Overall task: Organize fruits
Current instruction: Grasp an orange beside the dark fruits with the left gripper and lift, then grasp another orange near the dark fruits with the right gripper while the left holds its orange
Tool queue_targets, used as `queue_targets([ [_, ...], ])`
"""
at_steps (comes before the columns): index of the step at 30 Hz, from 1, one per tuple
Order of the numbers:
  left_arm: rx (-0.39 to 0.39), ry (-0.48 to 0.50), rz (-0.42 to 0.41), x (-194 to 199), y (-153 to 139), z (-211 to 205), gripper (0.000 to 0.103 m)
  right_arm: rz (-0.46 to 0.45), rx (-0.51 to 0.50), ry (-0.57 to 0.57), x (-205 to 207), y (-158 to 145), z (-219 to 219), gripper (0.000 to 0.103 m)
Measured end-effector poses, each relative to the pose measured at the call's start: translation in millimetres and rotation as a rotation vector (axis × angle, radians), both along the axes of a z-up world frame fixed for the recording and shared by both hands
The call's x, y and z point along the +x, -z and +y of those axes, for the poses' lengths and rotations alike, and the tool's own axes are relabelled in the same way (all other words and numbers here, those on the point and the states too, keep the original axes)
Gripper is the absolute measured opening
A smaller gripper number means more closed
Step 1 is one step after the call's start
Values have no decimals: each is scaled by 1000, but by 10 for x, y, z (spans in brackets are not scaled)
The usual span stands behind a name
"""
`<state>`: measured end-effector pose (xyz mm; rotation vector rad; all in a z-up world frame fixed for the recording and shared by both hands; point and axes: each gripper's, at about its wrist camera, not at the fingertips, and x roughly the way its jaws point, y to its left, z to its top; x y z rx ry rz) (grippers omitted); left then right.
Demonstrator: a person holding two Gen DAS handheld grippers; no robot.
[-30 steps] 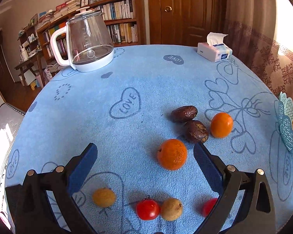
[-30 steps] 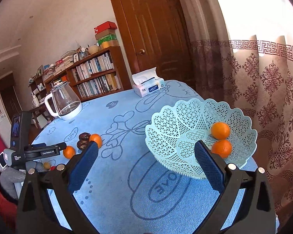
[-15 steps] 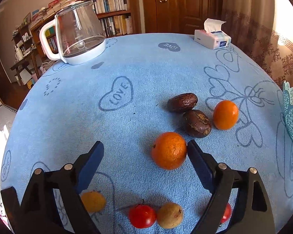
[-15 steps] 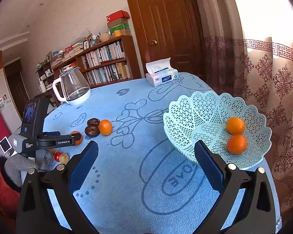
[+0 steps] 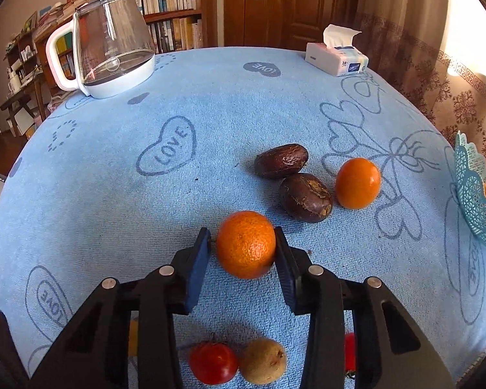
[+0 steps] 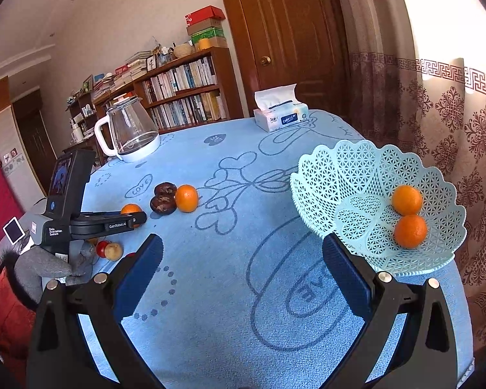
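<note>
The left hand-held gripper (image 5: pixel 243 249) has its pads against an orange (image 5: pixel 245 243) on the surface (image 5: pixel 210 97); the right hand-held gripper (image 6: pixel 243 272) hangs wide open, empty, near the basket (image 6: pixel 340 175).

Left gripper (image 5: pixel 245 243) at lower centre, blue pads either side of an orange (image 5: pixel 246 244); right pad touching it, left pad just beside, thin gap visible. Orange sits on blue tablecloth (image 5: pixel 113 201). Upper right of it: two dark brown fruits (image 5: pixel 293 181) touching each other, second orange (image 5: pixel 358 183) just beside the lower one. Bottom edge: red tomato (image 5: pixel 213 363) touching a tan round fruit (image 5: pixel 264 361). Teal lattice basket (image 5: pixel 473 194) cut off at right edge. Glass kettle (image 5: pixel 108 45) upper left, tissue box (image 5: pixel 337 60) upper right, bookshelf (image 5: pixel 175 26) behind.
</note>
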<state>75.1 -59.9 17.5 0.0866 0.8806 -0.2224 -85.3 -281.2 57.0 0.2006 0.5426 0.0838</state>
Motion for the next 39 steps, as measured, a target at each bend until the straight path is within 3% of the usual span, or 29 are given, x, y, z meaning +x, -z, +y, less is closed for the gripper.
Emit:
queue_targets([
  [14,-61,-42,-79,-151,-337,291,37,43,40,-73,259,-48,196,100],
  [22,-112,-62,-138,-267,-574,486,37,103,3,-161,690,-71,519,100],
  [29,-132,-79,-171,-317,-726,601,37,146,-23,-174,1086,-7,746,99],
  [32,-139,-88,-181,-336,-773,641,37,148,-13,-186,1172,-3,835,98],
  [39,-151,-98,-188,-361,-819,683,37,126,-66,-258,1276,-12,1127,82],
])
